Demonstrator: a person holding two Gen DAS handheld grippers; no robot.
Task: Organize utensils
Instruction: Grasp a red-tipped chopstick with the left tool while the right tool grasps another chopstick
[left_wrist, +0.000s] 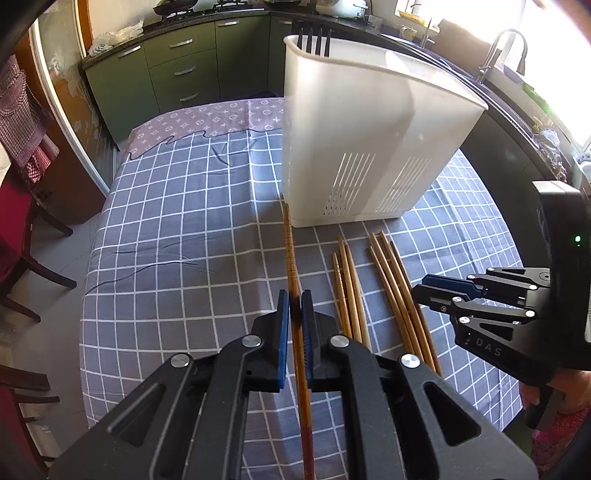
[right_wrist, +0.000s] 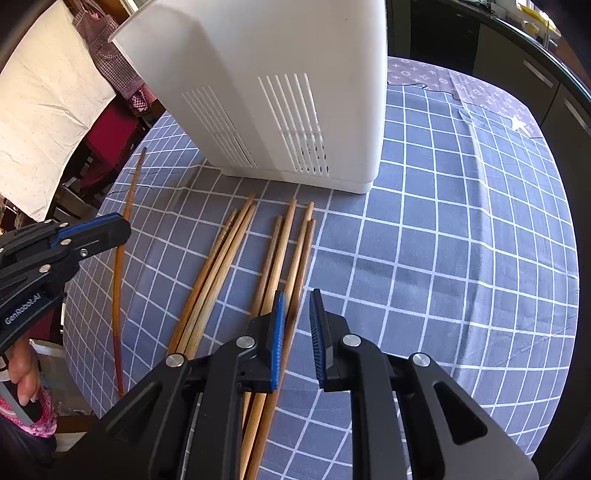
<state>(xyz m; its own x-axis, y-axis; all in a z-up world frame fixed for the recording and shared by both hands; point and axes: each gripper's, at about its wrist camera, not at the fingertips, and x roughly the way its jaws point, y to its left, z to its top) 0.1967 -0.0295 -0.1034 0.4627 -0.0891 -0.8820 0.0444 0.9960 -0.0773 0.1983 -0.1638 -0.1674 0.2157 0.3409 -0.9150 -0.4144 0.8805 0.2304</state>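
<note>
We see our left claw (left_wrist: 295, 310) pinched tight on a single dark reddish-brown chopstick (left_wrist: 291, 258), its blue pads pressing the stick from both sides. The stick runs lengthwise between the fingers, its far tip reaching close to the near left corner of the white utensil holder (left_wrist: 369, 147). From the right wrist view the same chopstick (right_wrist: 120, 280) shows as a long thin curve off to the left, with the left claw (right_wrist: 110, 229) clamped across it.

Our right claw (right_wrist: 299, 314) hangs just over the loose pale bamboo chopsticks (right_wrist: 284, 243) on the worktop (right_wrist: 443, 258). Its fingers stand a narrow gap apart, and one of the pale sticks passes up through that gap; the left pad looks to be against it, but we see daylight beside the right pad, so we do not count the stick as gripped. In the left wrist view the right claw (left_wrist: 421, 291) comes in from the right edge, its tip over the right-hand group of sticks.

The pale chopsticks (left_wrist: 388, 291) lie in two loose bunches side by side on the blue checked cloth (left_wrist: 177, 229), just in front of the holder, pointing toward it. The holder stands upright on the cloth, slotted vents low on its front wall, and black fork tines (left_wrist: 314, 40) rise above its far rim.
</note>
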